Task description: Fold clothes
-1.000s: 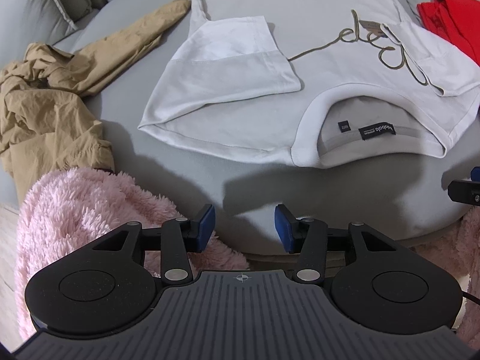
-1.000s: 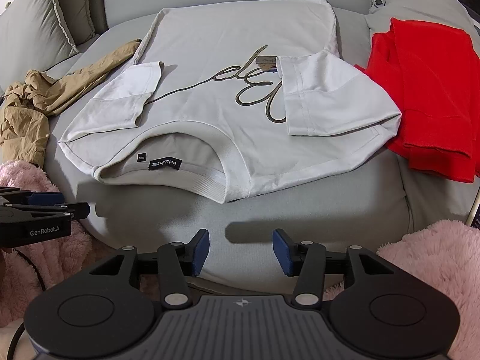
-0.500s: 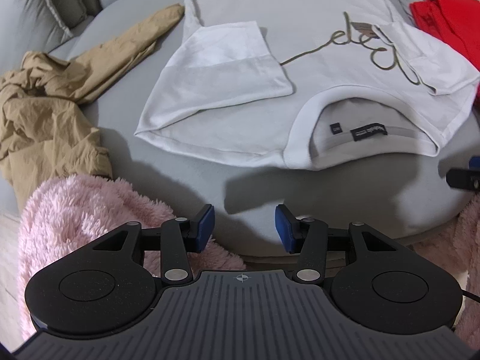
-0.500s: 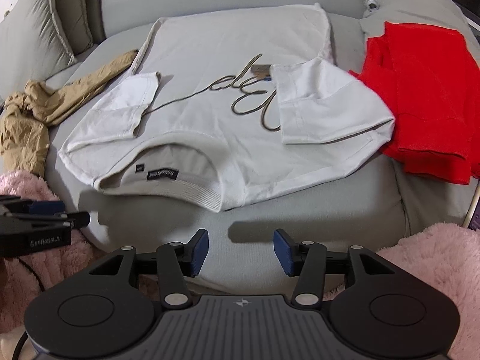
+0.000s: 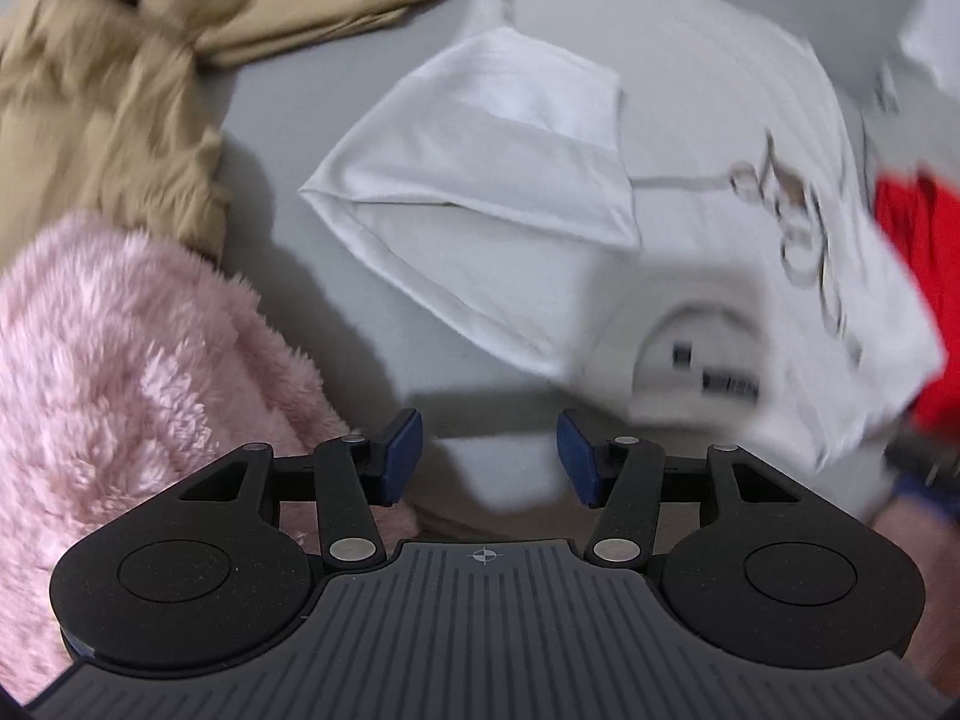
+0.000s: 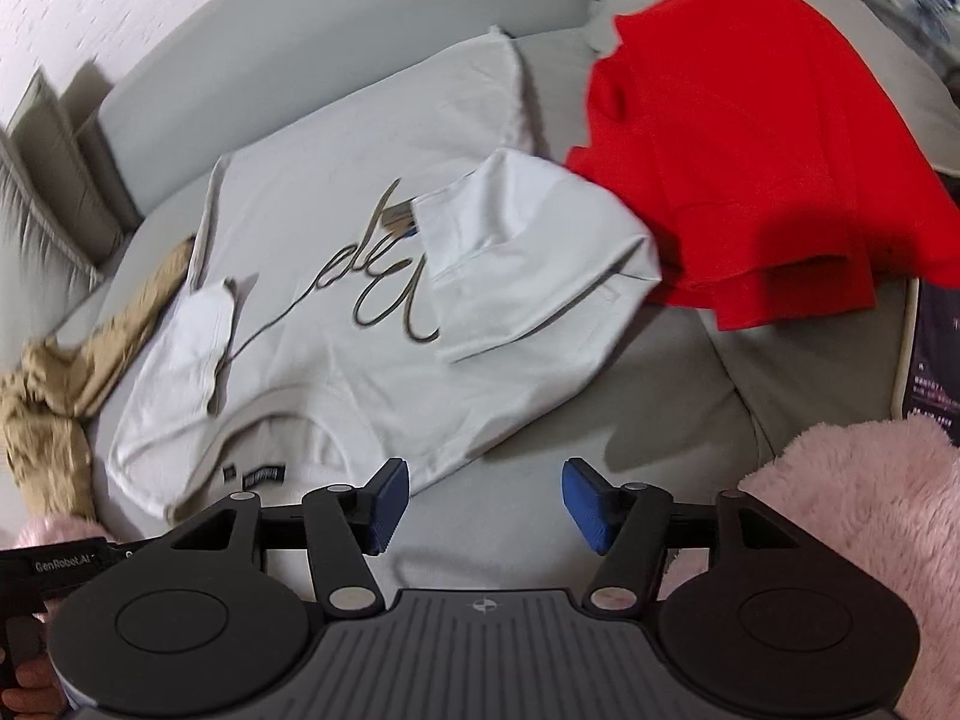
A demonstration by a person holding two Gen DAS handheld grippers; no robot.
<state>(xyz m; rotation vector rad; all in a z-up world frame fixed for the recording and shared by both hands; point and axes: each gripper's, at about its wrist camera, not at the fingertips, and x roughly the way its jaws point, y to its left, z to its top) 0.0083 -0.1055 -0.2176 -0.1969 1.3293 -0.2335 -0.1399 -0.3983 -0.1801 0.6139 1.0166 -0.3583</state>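
Limp white T-shirt [image 6: 336,372], sleeves folded in; pinch near shoulders. Left gripper [image 5: 487,461] spread, empty; right gripper [image 6: 485,503] opening, empty.

The left claw [image 5: 489,461] pointed steeply down, its jaws apart with nothing between the blue pads [image 5: 401,456]. The right claw [image 6: 485,503] pointed down too, its jaws opening and empty. The left claw's tip showed at 9 o'clock in the right wrist view.

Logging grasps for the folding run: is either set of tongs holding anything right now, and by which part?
Nothing is held. The left tongs stand open and empty; the right tongs are opening, nothing between them, short of the white T-shirt.
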